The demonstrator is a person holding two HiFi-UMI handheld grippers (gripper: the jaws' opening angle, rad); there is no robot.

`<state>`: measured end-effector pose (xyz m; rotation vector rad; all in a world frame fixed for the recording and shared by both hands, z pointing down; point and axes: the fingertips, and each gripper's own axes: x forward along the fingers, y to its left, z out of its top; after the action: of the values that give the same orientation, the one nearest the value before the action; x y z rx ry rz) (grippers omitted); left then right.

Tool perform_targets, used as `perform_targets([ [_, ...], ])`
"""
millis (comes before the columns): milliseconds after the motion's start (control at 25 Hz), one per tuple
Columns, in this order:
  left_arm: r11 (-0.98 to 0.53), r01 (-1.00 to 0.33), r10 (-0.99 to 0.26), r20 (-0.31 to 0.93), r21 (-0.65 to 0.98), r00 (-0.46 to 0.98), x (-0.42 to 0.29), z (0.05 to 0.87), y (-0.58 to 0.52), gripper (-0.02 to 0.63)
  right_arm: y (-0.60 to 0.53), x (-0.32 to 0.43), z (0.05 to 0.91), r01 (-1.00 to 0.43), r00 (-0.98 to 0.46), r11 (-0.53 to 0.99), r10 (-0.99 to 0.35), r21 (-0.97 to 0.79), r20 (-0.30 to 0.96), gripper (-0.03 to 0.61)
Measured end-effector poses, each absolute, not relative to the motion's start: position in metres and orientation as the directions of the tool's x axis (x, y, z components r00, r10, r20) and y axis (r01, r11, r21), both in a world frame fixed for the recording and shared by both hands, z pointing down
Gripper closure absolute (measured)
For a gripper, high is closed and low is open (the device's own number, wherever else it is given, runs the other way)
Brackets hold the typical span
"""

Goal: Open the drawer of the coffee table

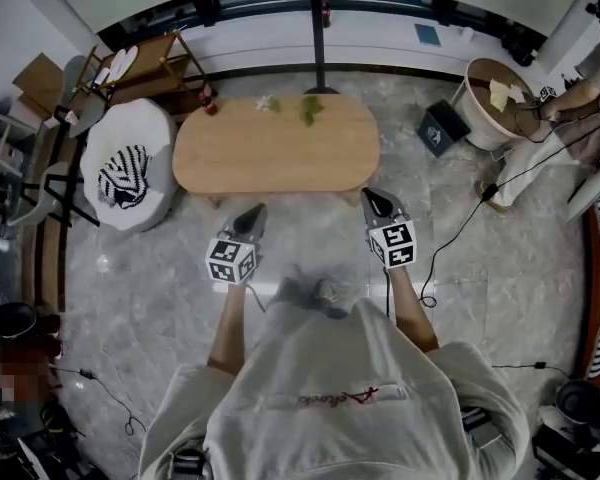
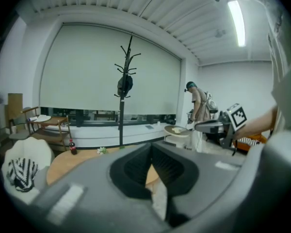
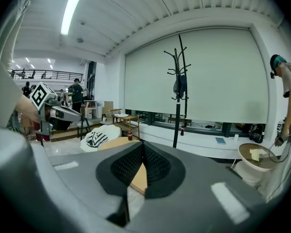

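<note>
1. Coffee table (image 1: 275,158), with an oval wooden top, stands at 12 o'clock from our two tongs. From above we cannot make out its drawer.
2. Our left gripper (image 1: 252,218) has its jaws pressed together with nothing between them. It points at the table's near edge, close to it but not touching.
3. Our right gripper (image 1: 377,201) is likewise pressed together and empty. Its tip is near the table's near right corner.
4. Along the tabletop's far edge we see a small white flower (image 1: 268,102) and a green sprig (image 1: 310,109).
5. A cola bottle (image 1: 211,105) stands at the table's 10 o'clock corner. We cannot tell whether it is on the top or just behind it.
6. At 9 o'clock of the table sits a white pouf (image 1: 140,133) bearing a striped cloth (image 1: 123,178).
7. At 12 o'clock, beyond the table, rises a black coat stand (image 1: 318,28).
8. At 2 o'clock a black box (image 1: 442,128) lies on the marble floor (image 1: 500,288). Beside it is a round white table (image 1: 470,103), with a person (image 1: 580,88) next to that.
</note>
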<state>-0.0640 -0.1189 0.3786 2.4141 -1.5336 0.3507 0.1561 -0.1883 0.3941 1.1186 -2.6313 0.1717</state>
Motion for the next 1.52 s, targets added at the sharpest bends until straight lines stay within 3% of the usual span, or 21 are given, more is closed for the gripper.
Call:
perform_targets([
  [520,-0.436,-0.889,-0.812,0.363,0.142,0.456,-0.057,0.404,-0.156,0.618,-0.218,0.158,0.414,-0.738,-0.637,0.675,-0.69,-0.013,0.345,0.575],
  [1520,-0.482,-0.825,-0.738,0.371,0.294,0.563,-0.189,0.458,-0.331,0.618,-0.353,0.023,0.445,-0.768,-0.541,0.64,-0.67,0.026,0.508,0.575],
])
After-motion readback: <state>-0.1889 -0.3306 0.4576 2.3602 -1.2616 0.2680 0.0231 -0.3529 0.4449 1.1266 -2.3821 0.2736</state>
